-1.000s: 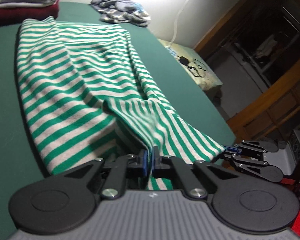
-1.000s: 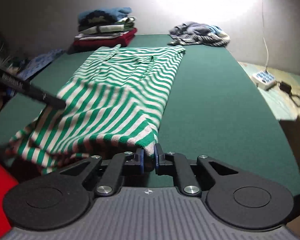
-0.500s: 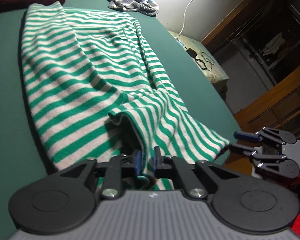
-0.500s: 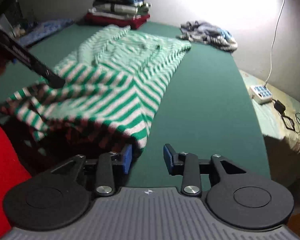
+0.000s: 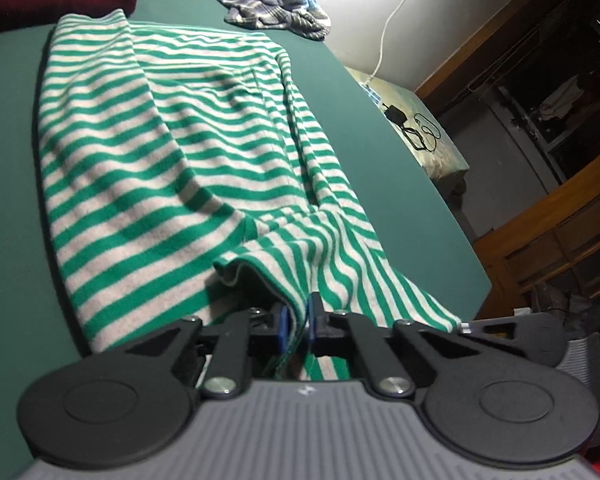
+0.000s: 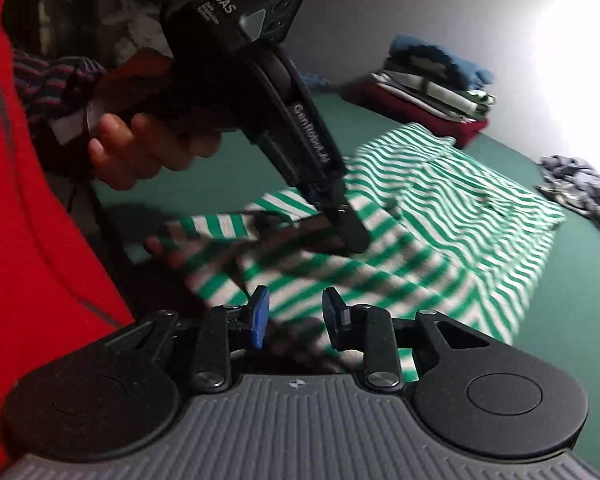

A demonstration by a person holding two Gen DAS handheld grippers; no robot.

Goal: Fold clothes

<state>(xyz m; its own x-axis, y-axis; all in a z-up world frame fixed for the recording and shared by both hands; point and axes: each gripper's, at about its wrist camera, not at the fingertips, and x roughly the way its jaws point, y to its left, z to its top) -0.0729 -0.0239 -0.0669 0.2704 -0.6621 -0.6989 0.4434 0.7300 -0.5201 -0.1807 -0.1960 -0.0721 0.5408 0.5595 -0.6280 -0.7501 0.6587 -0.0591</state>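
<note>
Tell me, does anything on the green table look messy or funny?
Yes. A crumpled heap of bluish clothes lies unfolded at the far end of the table, while the folded stack is neat. The striped sweater is bunched up at its near edge, where the left gripper pinches it; the right gripper is open.

- Your left gripper (image 5: 298, 326) is pinching the near edge of the striped sweater (image 5: 172, 152).
- The sweater is lying on the green table (image 5: 4, 184).
</note>
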